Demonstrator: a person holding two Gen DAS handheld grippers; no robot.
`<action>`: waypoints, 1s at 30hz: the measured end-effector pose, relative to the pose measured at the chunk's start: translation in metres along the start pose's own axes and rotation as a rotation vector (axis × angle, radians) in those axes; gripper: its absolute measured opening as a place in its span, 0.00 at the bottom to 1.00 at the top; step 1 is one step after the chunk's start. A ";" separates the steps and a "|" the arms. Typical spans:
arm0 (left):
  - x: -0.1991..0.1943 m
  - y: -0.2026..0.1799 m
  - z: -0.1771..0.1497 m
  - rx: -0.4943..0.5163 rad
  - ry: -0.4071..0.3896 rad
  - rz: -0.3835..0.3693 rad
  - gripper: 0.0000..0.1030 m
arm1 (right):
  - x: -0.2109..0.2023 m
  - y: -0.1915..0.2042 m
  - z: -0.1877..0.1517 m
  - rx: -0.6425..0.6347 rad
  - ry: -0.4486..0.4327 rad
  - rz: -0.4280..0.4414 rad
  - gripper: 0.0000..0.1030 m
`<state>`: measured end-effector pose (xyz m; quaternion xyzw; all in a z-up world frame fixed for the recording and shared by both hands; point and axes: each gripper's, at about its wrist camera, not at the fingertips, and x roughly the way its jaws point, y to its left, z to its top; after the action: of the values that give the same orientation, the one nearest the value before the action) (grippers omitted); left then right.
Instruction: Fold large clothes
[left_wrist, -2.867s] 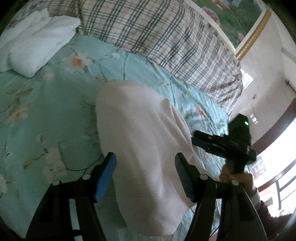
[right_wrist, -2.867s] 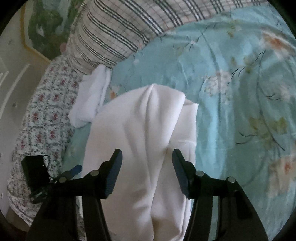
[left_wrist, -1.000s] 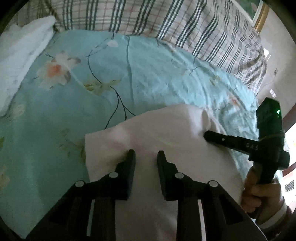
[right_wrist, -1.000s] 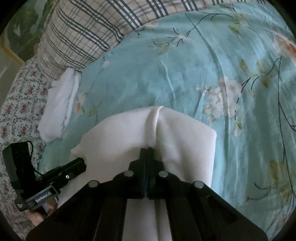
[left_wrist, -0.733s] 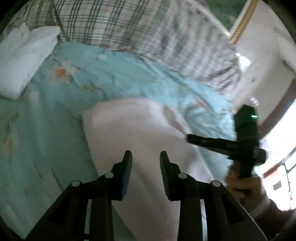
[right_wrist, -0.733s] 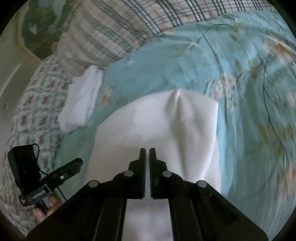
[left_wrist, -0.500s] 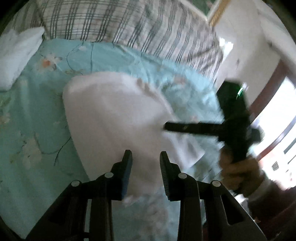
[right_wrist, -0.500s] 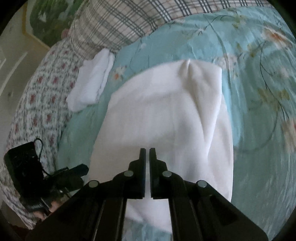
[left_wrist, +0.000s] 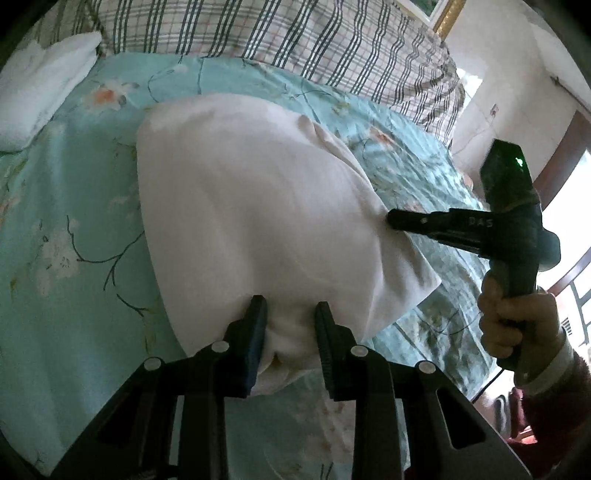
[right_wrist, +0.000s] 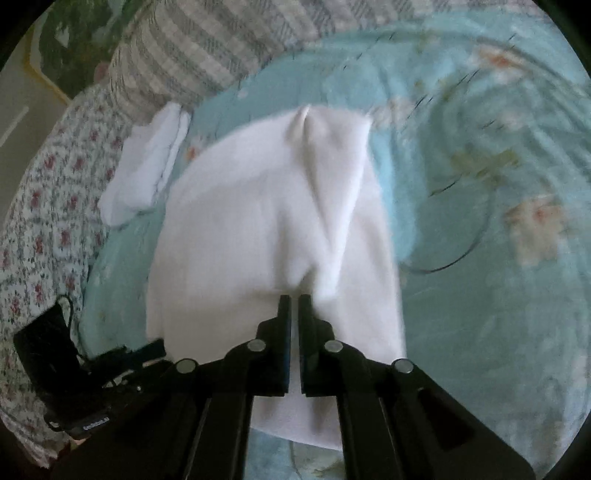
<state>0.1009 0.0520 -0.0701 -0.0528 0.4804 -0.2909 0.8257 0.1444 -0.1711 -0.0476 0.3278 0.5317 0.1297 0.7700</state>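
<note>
Two views. Left wrist: left gripper (left_wrist: 289, 314) clamped on a bunched edge of the white garment (left_wrist: 255, 206), spread over the teal floral bedsheet (left_wrist: 66, 236). Right gripper (left_wrist: 391, 218) at the garment's right edge, apparently pinching it. Beyond the garment, a plaid pillow (left_wrist: 295, 40); left of it, a folded white towel (left_wrist: 37, 85).

Right wrist, blurred: right gripper (right_wrist: 294, 299) nearly closed on the near edge of the garment (right_wrist: 266, 221). Left of the garment, the towel (right_wrist: 144, 173) and the left gripper (right_wrist: 147, 349).
</note>
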 end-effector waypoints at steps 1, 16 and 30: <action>0.000 0.001 0.000 -0.009 0.000 -0.007 0.26 | -0.001 -0.004 0.000 0.008 -0.002 -0.003 0.05; -0.041 -0.002 0.016 -0.045 -0.063 -0.013 0.28 | 0.003 0.008 0.010 -0.007 -0.019 0.089 0.08; -0.012 0.005 0.001 -0.010 0.027 0.006 0.25 | -0.020 0.038 0.002 -0.113 -0.097 -0.029 0.15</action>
<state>0.0992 0.0622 -0.0623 -0.0517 0.4932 -0.2868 0.8196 0.1440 -0.1539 -0.0083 0.2818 0.4904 0.1325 0.8140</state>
